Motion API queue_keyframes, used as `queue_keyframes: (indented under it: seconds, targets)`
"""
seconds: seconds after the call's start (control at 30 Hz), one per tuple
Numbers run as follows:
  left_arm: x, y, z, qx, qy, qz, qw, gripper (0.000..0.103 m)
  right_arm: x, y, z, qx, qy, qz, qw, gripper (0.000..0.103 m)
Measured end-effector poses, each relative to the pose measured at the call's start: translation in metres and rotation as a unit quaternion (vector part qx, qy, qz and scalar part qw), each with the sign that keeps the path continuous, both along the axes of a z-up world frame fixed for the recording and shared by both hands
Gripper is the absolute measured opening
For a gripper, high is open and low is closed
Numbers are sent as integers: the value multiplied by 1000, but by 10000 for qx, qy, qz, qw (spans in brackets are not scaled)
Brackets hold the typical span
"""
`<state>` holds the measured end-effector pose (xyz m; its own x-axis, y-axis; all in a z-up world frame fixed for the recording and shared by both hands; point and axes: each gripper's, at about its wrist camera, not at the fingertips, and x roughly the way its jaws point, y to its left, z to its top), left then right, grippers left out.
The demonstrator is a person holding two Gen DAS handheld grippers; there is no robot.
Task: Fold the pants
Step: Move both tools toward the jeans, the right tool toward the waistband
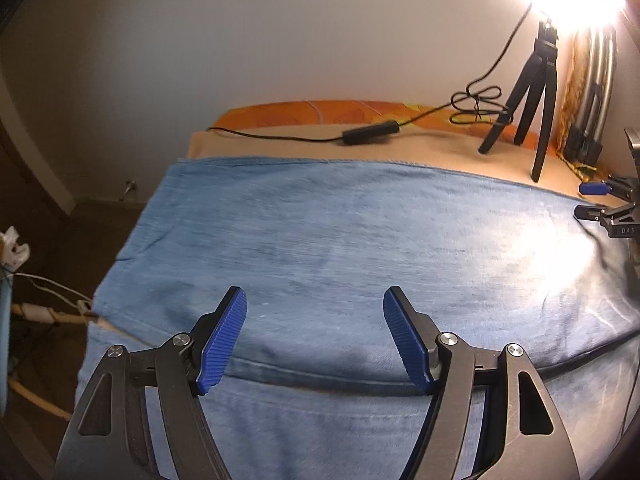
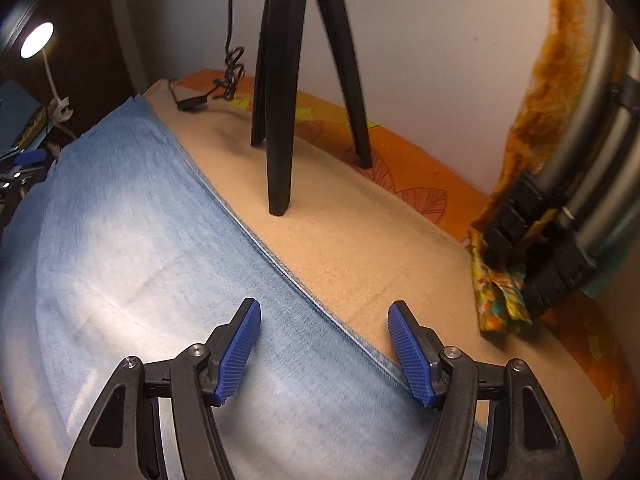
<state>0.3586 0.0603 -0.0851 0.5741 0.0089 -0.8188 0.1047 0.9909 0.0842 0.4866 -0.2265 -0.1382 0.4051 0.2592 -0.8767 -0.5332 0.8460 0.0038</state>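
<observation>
Light blue denim pants point(image 1: 340, 240) lie spread flat over a tan blanket point(image 1: 280, 148), with a folded layer edge running across just in front of my left gripper. My left gripper point(image 1: 314, 300) is open and empty, just above the denim. My right gripper point(image 2: 324, 312) is open and empty, straddling the pants' far edge point(image 2: 280, 264) where denim point(image 2: 140, 240) meets the tan blanket point(image 2: 360, 240). The right gripper also shows at the right edge of the left wrist view point(image 1: 600, 200).
A black tripod point(image 2: 304, 80) stands on the blanket close behind the pants' edge, also in the left wrist view point(image 1: 536, 92). A black cable with an inline box point(image 1: 370, 133) lies along the back. Metal poles with patterned cloth point(image 2: 520, 240) stand at the right. Cables point(image 1: 44, 312) hang off the left.
</observation>
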Motion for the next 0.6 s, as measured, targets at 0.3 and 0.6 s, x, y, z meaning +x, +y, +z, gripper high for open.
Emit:
queue_keyframes:
  seconds: [0.3,0.6]
  targets:
    - [15,-5,-20,0,61,97,9999,71,13,-6,-10,188,174,311,9992,71]
    - [17,0,-29,-105,115,182,9997,71,-6,16,-2,62,126,504,9986,10]
